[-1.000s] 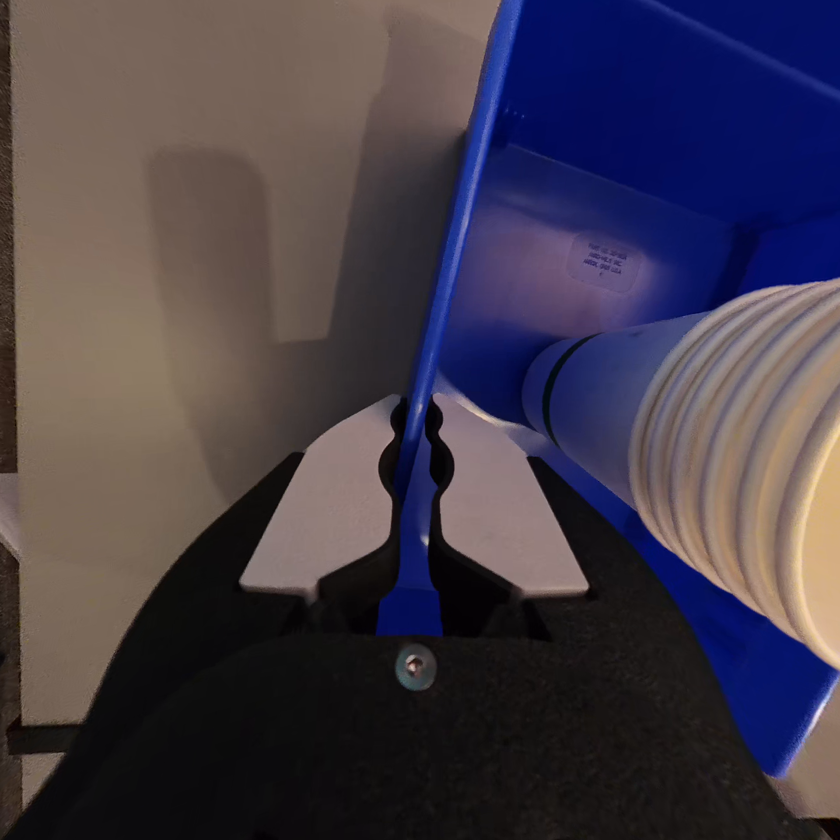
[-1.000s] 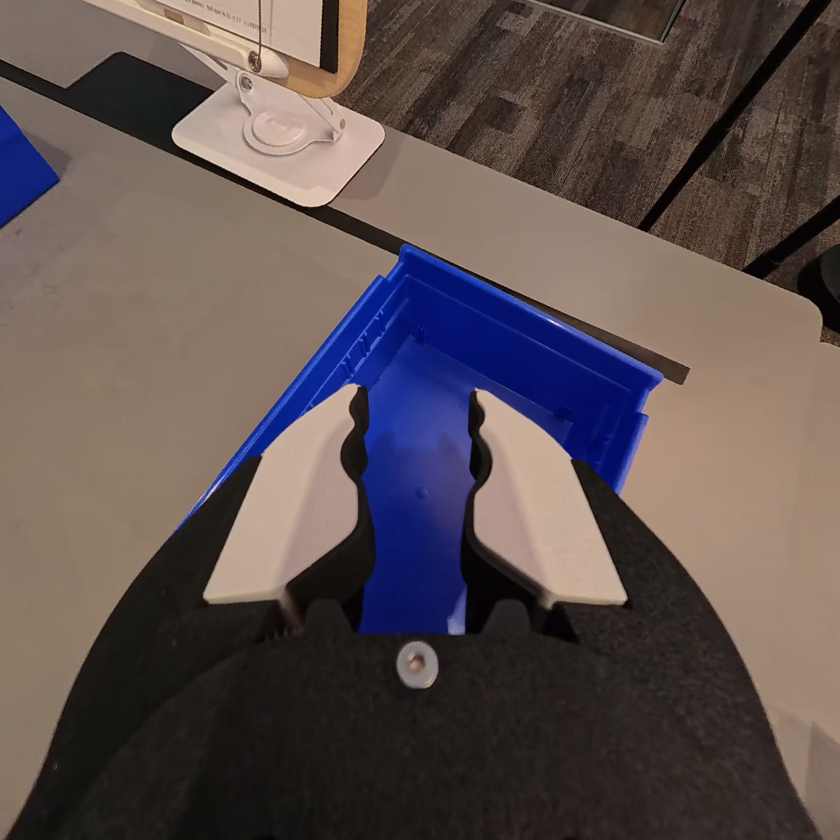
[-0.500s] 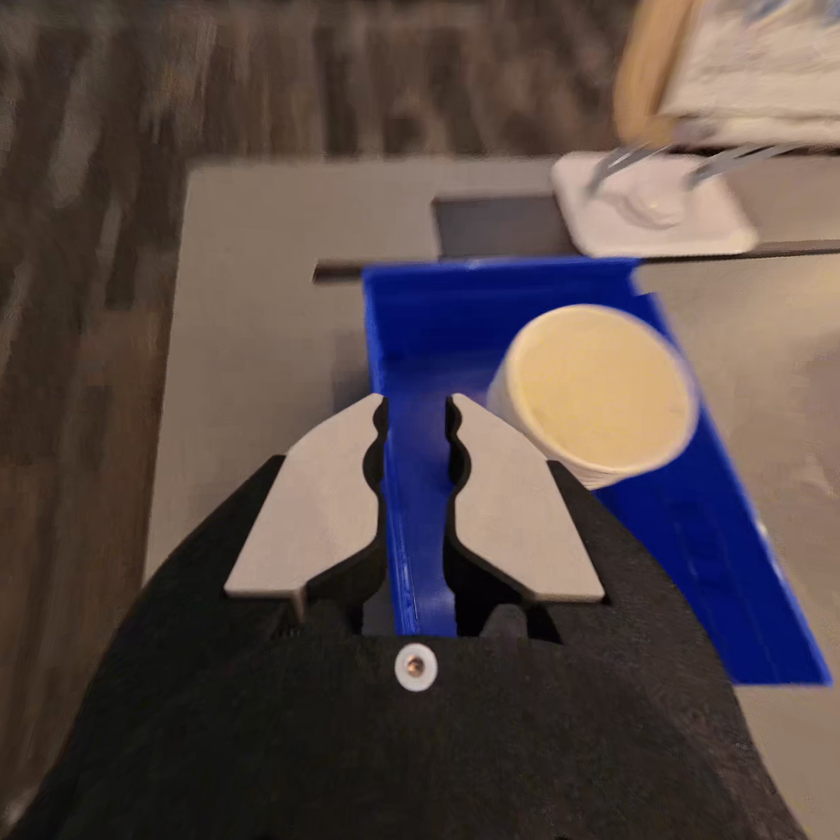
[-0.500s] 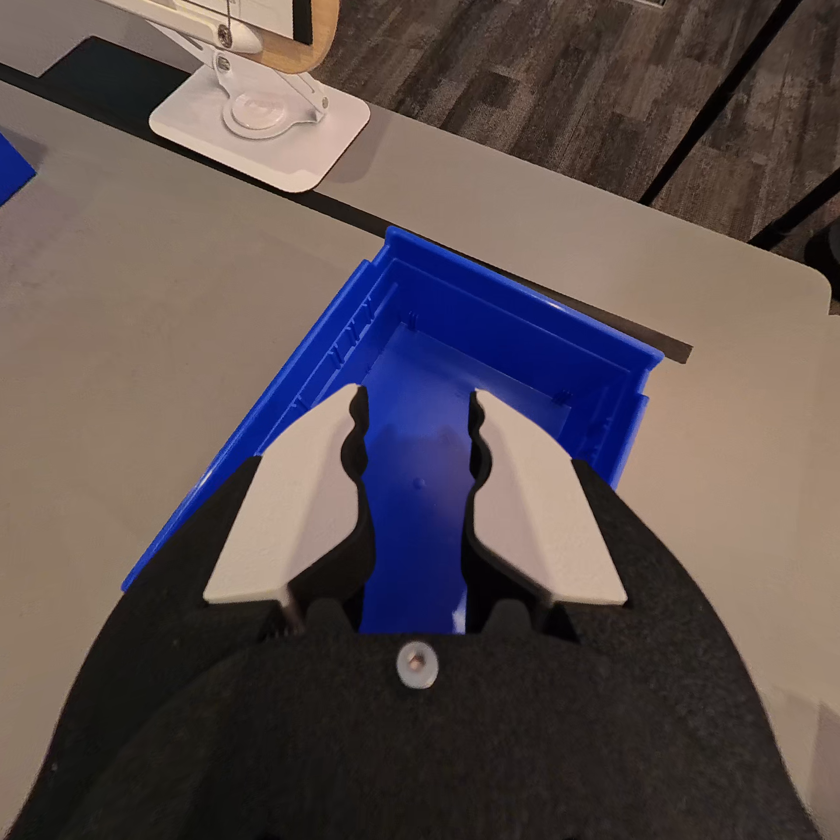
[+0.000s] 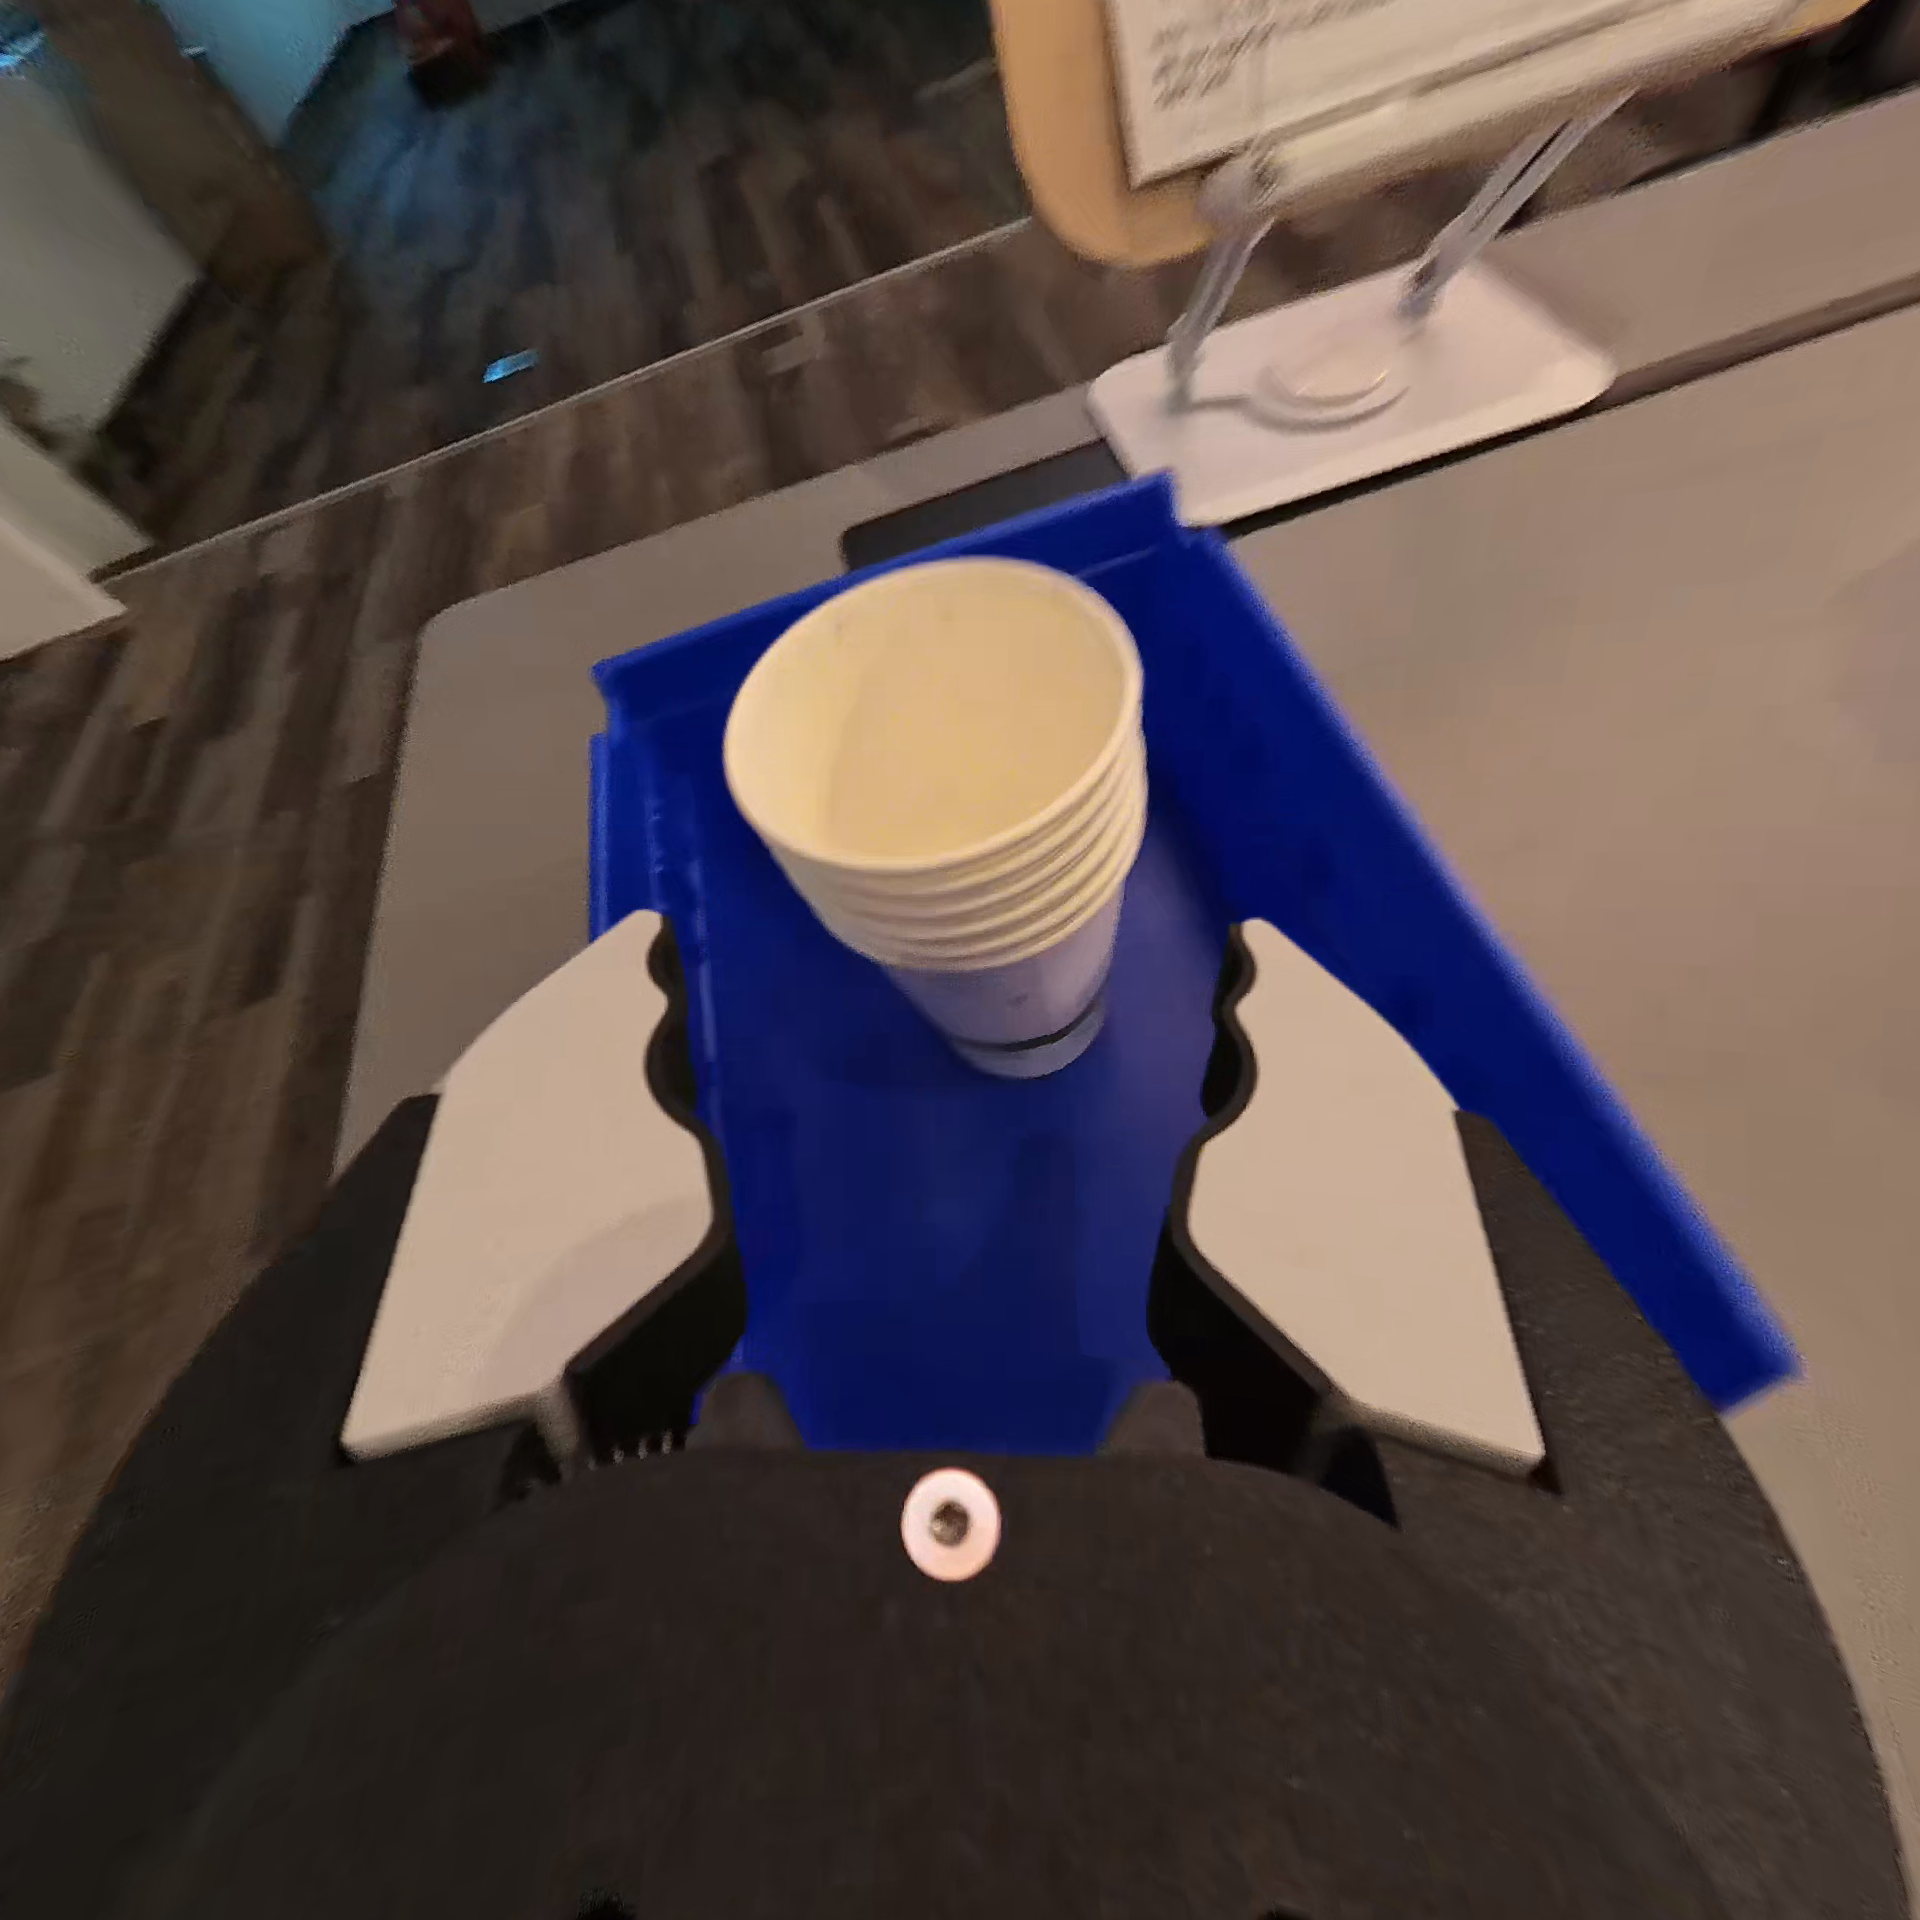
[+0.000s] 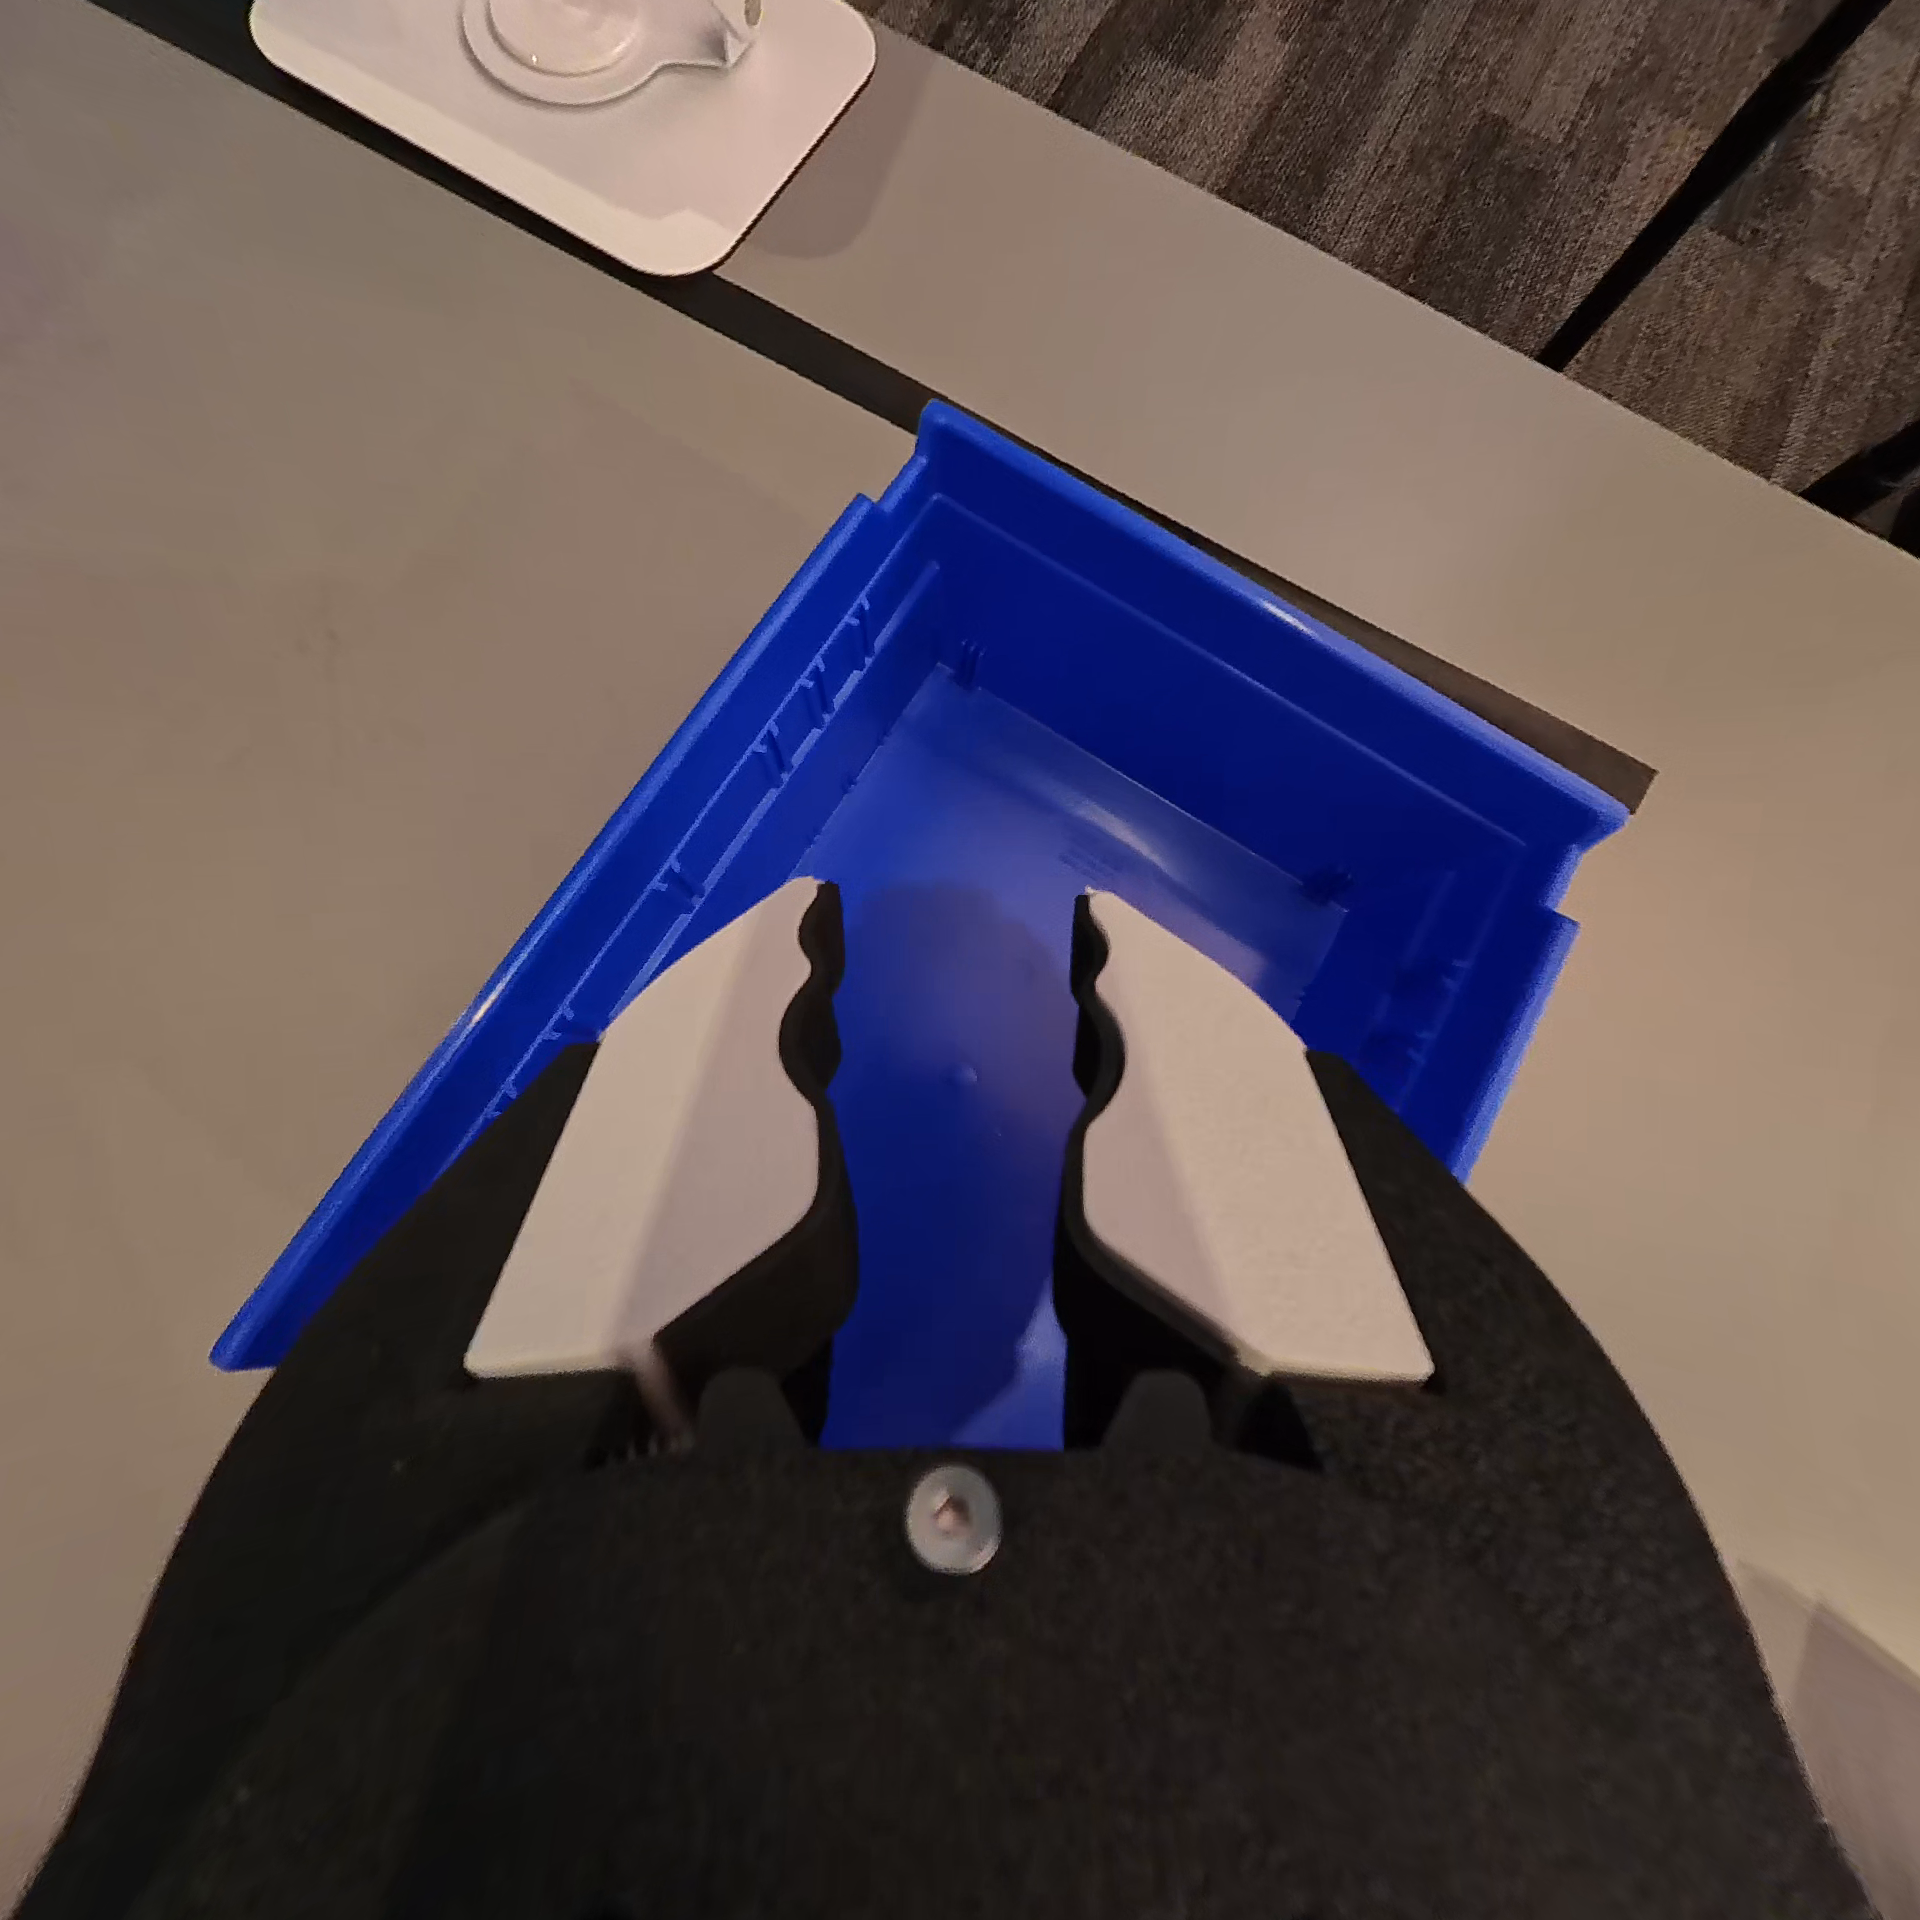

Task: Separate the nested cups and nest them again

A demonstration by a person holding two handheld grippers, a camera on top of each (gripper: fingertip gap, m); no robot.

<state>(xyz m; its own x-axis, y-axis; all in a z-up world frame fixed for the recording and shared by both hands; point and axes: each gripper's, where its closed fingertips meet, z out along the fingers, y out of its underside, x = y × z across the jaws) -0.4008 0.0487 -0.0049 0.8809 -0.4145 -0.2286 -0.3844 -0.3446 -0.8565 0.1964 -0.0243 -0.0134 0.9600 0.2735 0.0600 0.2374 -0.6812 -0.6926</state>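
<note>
A stack of several nested white paper cups [image 5: 940, 800] stands upright inside a blue plastic bin [image 5: 1351, 831] on the grey table. My left gripper [image 5: 945, 935] is open wide and empty, hovering above the bin's near end, just in front of the cup stack. In the right wrist view, a second blue bin [image 6: 1195, 665] holds nothing that I can see. My right gripper [image 6: 951, 894] is open and empty, above that bin's floor.
A white stand base [image 5: 1351, 384] with a wood-edged board [image 5: 1081, 156] stands on the table behind the left bin; the base also shows in the right wrist view [image 6: 582, 114]. The table edge and dark wood floor [image 5: 208, 831] lie to the left.
My left gripper let go of the blue bin's wall, opened wide and rose over the bin. The cup stack went from lying on its side to upright. My right gripper moved slightly forward over its bin.
</note>
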